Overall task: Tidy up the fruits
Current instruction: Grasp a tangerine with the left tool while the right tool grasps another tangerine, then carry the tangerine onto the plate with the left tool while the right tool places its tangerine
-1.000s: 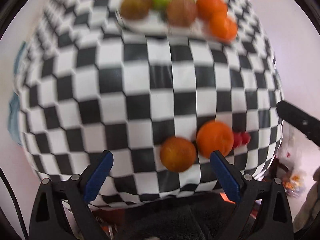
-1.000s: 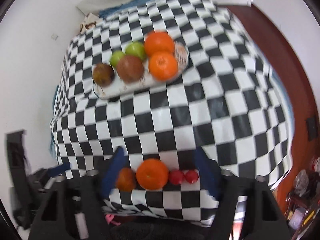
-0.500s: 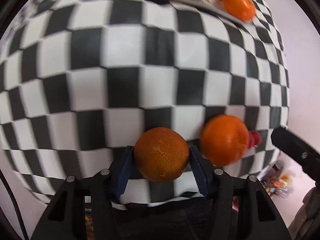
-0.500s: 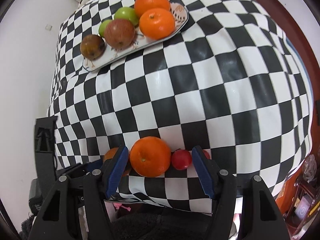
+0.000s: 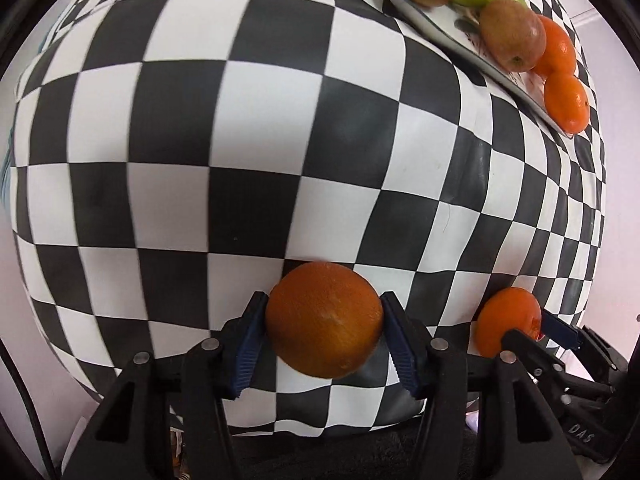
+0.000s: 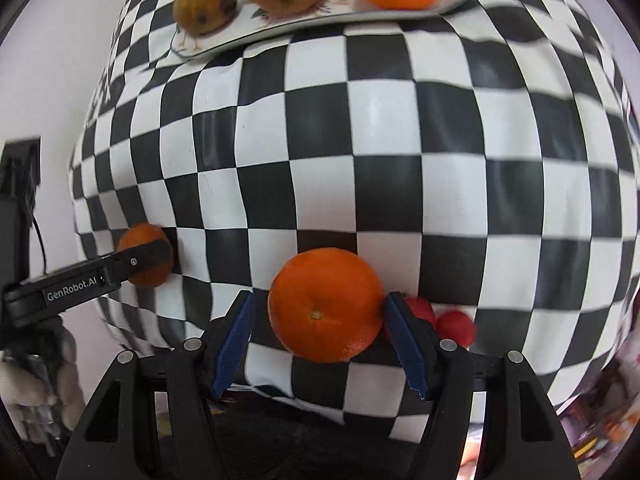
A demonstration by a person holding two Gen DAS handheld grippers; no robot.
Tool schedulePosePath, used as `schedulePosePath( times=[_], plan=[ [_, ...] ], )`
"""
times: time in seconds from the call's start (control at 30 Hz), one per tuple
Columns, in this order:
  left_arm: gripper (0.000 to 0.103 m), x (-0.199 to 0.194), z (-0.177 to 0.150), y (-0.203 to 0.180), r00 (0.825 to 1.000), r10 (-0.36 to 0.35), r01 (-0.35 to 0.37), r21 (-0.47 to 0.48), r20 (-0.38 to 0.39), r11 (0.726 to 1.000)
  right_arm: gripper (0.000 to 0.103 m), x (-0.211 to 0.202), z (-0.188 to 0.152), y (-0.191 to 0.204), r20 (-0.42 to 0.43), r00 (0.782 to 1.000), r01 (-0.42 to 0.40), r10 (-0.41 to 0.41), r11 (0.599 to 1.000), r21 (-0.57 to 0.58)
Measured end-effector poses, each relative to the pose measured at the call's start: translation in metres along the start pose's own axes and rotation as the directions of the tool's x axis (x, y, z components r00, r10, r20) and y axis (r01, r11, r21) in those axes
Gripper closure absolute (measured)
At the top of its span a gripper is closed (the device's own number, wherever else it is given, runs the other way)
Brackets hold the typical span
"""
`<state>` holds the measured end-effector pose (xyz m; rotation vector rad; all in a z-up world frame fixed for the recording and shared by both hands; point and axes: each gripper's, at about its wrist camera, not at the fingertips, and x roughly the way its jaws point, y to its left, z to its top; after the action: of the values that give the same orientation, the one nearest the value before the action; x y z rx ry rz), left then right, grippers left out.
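Observation:
My left gripper (image 5: 323, 322) is shut on a dark orange (image 5: 324, 320) at the near edge of the checkered table (image 5: 248, 128). My right gripper (image 6: 318, 316) has its blue pads around a brighter orange (image 6: 325, 305); the right pad touches it and a small gap shows at the left pad. That bright orange also shows in the left wrist view (image 5: 505, 323), and the dark orange in the right wrist view (image 6: 146, 254). A white plate (image 6: 320, 20) at the far side holds apples and oranges.
Two small red fruits (image 6: 440, 322) lie just right of the bright orange, beside my right gripper's right finger. The plate (image 5: 460, 44) sits at the far right in the left wrist view. The table's near edge runs just under both grippers.
Both grippers came down and forward to the near fruits. The left one closed on the dark orange. The right one narrowed around the bright orange.

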<state>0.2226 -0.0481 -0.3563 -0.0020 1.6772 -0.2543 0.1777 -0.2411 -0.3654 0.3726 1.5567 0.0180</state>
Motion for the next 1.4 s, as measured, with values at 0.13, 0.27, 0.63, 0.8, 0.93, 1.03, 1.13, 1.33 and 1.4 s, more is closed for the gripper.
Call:
schedulePosePath(
  times=[0.13,0.27,0.63,0.8,0.93,1.03,1.13,1.33,1.4],
  plan=[
    [0.049,0.007,-0.009,-0.001,1.000,0.017,-0.017,0.008,0.009,1.000,0.036,0.010,0.008,0.010,-0.001,0.998,0.058,-0.058,0.997,-0.050],
    [0.050,0.004,-0.014,-0.010,1.000,-0.018,0.018,0.010,0.000,1.000,0.037,0.008,0.009,0.020,0.014,0.997,0.082,-0.081,0.993,-0.086],
    [0.050,0.023,-0.025,-0.030,1.000,-0.028,0.028,0.007,-0.010,1.000,0.032,0.009,0.027,0.022,-0.005,1.000,-0.023,0.023,0.998,-0.059],
    [0.050,0.016,-0.004,-0.015,0.999,-0.031,0.031,0.002,-0.011,1.000,0.029,0.014,0.022,0.009,-0.045,0.999,-0.028,0.024,0.997,-0.075],
    [0.050,0.008,0.010,-0.009,1.000,-0.026,0.026,0.008,0.001,1.000,0.035,0.021,0.017,0.015,-0.023,1.000,-0.009,0.006,0.994,-0.105],
    [0.050,-0.002,0.016,-0.016,0.999,-0.024,0.024,0.017,0.030,1.000,0.035,0.015,0.018,0.015,-0.005,1.000,-0.006,0.006,0.994,-0.108],
    [0.050,-0.024,0.021,-0.020,0.997,-0.046,0.044,0.027,0.064,0.999,0.035,0.000,0.022,0.013,0.026,0.999,-0.021,0.024,0.995,-0.094],
    [0.050,-0.072,0.060,-0.041,0.984,-0.112,0.105,0.058,0.139,0.993,0.035,-0.057,0.046,-0.004,0.128,0.984,-0.116,0.121,0.992,-0.043],
    [0.050,-0.082,0.078,-0.048,0.980,-0.131,0.122,0.062,0.151,0.991,0.035,-0.077,0.068,-0.006,0.169,0.978,-0.119,0.125,0.992,-0.046]
  ],
)
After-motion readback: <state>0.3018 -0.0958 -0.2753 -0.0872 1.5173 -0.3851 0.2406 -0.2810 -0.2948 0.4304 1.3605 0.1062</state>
